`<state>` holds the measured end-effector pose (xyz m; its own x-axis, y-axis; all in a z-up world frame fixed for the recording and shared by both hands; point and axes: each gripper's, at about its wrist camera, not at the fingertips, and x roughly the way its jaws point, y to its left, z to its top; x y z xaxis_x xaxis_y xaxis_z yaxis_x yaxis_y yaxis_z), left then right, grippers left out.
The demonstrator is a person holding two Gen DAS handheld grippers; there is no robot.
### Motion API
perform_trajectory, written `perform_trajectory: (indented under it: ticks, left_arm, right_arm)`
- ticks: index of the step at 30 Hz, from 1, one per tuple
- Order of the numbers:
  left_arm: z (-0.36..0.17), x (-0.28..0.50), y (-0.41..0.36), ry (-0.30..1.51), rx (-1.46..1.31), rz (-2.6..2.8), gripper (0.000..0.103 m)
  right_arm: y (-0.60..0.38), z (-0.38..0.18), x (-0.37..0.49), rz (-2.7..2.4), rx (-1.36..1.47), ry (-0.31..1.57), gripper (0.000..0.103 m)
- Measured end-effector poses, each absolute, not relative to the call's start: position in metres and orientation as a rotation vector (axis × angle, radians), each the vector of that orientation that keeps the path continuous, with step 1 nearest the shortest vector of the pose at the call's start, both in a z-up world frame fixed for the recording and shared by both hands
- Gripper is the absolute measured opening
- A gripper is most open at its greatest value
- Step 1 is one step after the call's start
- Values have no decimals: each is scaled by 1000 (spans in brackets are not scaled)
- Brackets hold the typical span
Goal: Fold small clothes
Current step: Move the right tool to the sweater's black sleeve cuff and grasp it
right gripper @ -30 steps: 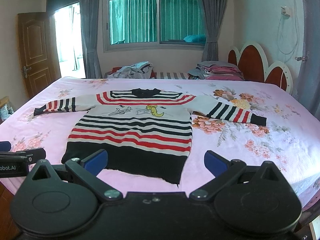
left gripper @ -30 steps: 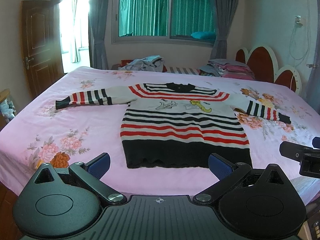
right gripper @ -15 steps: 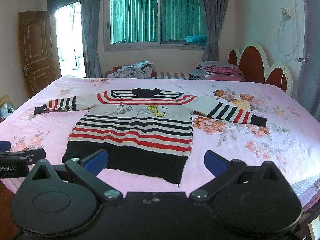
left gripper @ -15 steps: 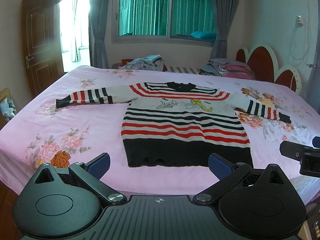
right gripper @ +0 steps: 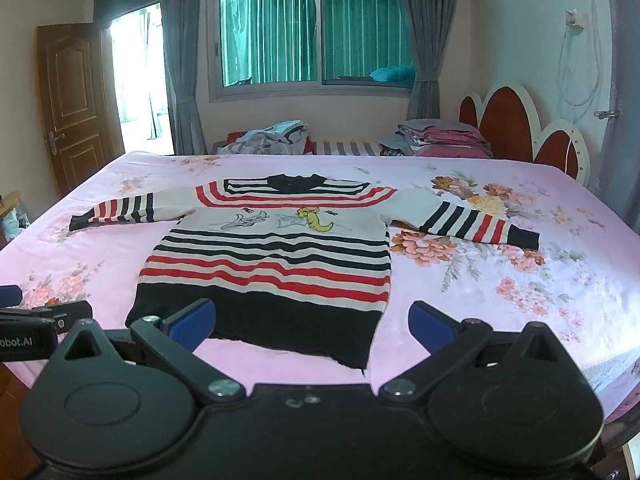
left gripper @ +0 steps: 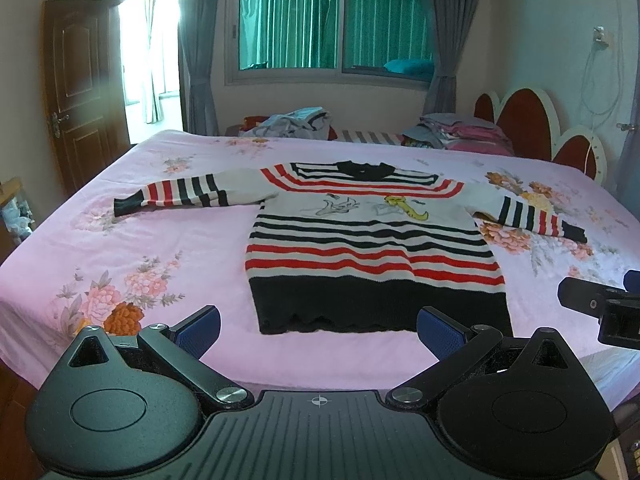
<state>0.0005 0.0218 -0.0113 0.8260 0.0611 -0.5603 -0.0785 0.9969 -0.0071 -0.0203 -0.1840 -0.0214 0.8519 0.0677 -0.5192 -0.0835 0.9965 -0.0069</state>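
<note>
- On the pink floral bedspread, a striped sweater is lying flat, front up, with its black collar pointing toward the window and its black hem lying nearest the grippers.
- Both sleeves are stretching out to the sides, each one ending in a black cuff resting on the bedspread.
- Near the hem, the left gripper is hovering with its blue-padded fingers spread wide, gripping nothing.
- Beside it, the right gripper is hovering over the hem's right corner, its jaws likewise standing wide apart and empty.
- Each gripper is showing at the edge of the other's view, so the two are sitting close beside each other.
- Beyond the far edge of the bed, a rumpled heap of clothes and a folded stack are resting below the window.
- At the left, a wooden door is standing open.
</note>
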Motion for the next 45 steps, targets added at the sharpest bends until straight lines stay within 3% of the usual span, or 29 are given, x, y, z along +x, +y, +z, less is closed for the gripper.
perform_trajectory:
  ticks: [22,38,45]
  left_arm:
    - [-9,40,27,611,-5,70,103]
    - [-13,145,28,652,-13,-23,103]
    - [-14,190,15,663,118,-45,103]
  right_arm:
    - [-195,-20,14,40,-5,546,103]
    - [-192,-26,93,-63,19,573,103]
    - [-194,-26,128,-130,49,558,103]
